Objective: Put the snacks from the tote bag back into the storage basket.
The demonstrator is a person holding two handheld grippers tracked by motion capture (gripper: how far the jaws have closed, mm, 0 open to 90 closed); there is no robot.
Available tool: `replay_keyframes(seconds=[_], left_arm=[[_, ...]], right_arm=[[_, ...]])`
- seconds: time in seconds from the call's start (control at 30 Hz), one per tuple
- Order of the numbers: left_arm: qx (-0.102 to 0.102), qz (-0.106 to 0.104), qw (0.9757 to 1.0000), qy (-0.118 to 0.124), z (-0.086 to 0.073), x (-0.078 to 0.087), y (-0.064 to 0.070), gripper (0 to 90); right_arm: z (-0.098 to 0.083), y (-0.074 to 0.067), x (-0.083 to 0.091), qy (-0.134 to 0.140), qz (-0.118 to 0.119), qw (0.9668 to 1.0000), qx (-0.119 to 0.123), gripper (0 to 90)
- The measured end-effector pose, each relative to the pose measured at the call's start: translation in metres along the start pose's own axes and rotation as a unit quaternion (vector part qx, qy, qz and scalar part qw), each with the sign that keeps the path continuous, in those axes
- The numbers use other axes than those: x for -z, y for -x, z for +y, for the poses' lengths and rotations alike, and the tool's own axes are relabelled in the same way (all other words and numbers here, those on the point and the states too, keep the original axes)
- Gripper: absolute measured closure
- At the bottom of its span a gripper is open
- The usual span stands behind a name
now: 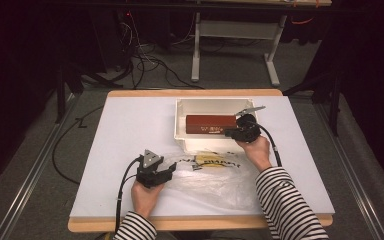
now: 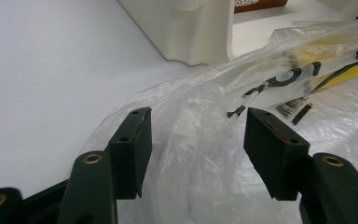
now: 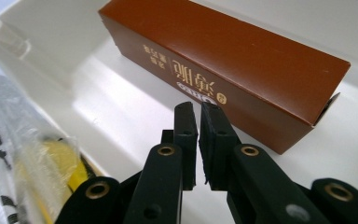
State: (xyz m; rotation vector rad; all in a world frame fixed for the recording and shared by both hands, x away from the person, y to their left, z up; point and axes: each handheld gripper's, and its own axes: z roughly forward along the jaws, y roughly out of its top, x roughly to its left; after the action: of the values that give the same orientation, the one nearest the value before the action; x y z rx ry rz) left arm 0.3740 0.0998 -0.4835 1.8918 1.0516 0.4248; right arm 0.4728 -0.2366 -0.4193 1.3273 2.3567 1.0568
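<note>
High view: plastic bag lies btwn left gripper & tray.

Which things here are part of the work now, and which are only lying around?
In the work: brown box, white tub, plastic bag, left tongs, right tongs.
Lying around: cables on the floor, metal frame behind the table.

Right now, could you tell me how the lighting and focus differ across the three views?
High view: dark surroundings, with the white table brightly lit. Left gripper view: plastic bag sharp near the gripper, bin softer. Right gripper view: soft glare on the bin floor, brown box sharp.
</note>
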Motion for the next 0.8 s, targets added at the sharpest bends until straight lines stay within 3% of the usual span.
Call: replay_keyframes(seconds=[0.23, 0.43, 0.8], left_arm=[[0.021, 0.000, 0.9997, 0.016, -0.001, 0.005, -0.005, 43.1], [0.015, 0.000, 0.9999, 0.007, 0.000, 0.002, -0.004, 43.9], [0.034, -0.012, 0.9992, 0.016, 0.000, 0.009, -0.008, 44.6]], right_arm=[[-0.006, -0.006, 0.005, 0.009, 0.006, 0.9999, 0.011, 82.7], [-0.006, -0.008, 0.020, 0.028, 0.011, 0.9994, 0.013, 80.0], [-0.025, -0.006, 0.046, 0.047, 0.015, 0.9988, 0.000, 74.4]])
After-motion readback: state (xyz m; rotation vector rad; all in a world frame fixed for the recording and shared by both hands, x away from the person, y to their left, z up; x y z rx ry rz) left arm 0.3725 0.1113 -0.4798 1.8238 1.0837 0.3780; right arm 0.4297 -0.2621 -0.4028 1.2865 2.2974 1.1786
